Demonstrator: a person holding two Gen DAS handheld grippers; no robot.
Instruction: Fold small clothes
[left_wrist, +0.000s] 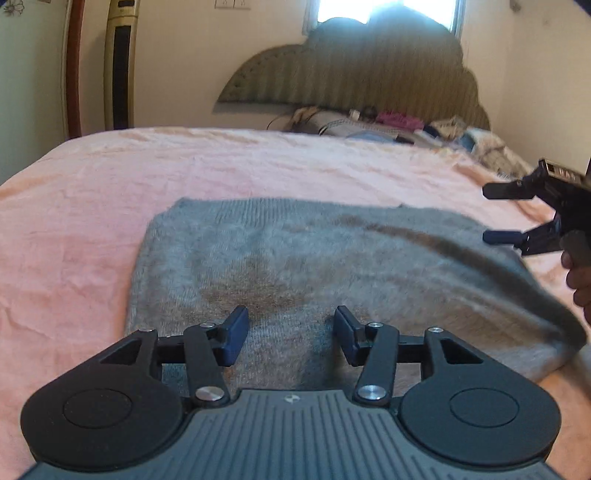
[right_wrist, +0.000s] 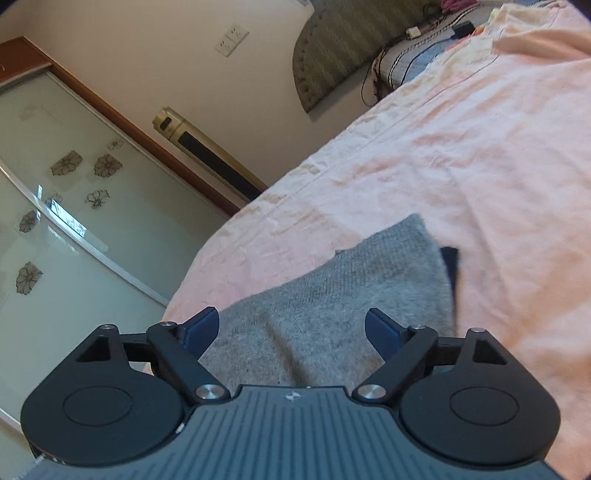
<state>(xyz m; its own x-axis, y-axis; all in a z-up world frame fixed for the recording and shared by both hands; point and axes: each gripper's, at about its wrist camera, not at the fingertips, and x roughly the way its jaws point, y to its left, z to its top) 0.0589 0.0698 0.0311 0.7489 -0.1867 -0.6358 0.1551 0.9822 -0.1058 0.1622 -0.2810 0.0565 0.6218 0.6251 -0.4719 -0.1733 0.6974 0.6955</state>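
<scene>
A grey knitted garment (left_wrist: 295, 258) lies folded flat on the pink bedsheet (left_wrist: 92, 221). My left gripper (left_wrist: 291, 332) hovers over its near edge with the jaws apart and nothing between them. In the left wrist view my right gripper (left_wrist: 496, 214) reaches in from the right edge, above the garment's right side, open and empty, with a hand (left_wrist: 578, 280) behind it. The right wrist view shows the same grey garment (right_wrist: 332, 302) below my right gripper (right_wrist: 291, 332), jaws wide apart and gripping nothing. A dark strip (right_wrist: 452, 273) shows at the garment's far edge.
The bed's padded headboard (left_wrist: 351, 74) stands at the far end, with a heap of clothes and cables (left_wrist: 388, 125) below it. A gold tower fan (right_wrist: 207, 155) and a sliding glass wardrobe door (right_wrist: 74, 206) stand past the bed's left side.
</scene>
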